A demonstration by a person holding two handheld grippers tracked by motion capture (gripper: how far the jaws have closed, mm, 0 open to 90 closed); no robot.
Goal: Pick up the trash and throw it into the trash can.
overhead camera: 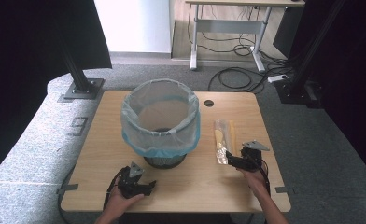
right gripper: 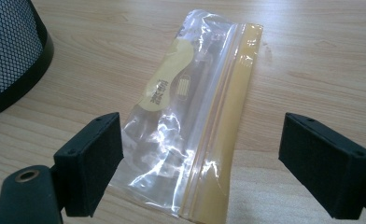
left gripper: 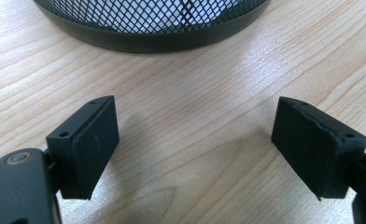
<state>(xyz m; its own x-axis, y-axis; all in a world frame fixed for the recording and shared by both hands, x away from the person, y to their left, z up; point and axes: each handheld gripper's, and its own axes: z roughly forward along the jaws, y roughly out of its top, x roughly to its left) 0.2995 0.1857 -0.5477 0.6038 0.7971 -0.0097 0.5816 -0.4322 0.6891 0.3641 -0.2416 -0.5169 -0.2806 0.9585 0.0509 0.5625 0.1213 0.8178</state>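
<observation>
A black mesh wastebasket (overhead camera: pixel 165 156) lined with a pale blue bag (overhead camera: pixel 160 122) stands in the middle of the wooden table (overhead camera: pixel 102 135). A clear zip bag with a yellow strip (overhead camera: pixel 223 140) lies flat to its right. In the right gripper view the zip bag (right gripper: pixel 195 126) reaches down between the jaws of my right gripper (right gripper: pixel 200 163), which is open just short of it. My left gripper (left gripper: pixel 195 149) is open over bare wood, facing the wastebasket's base (left gripper: pixel 153 28). In the high view the left gripper (overhead camera: pixel 141 182) sits near the front edge and the right gripper (overhead camera: pixel 239 158) at the zip bag's near end.
A round cable hole (overhead camera: pixel 208 102) sits at the table's back edge. Black frame posts (overhead camera: pixel 76 70) stand on the grey carpet behind the table. A desk with loose cables (overhead camera: pixel 237 51) is farther back.
</observation>
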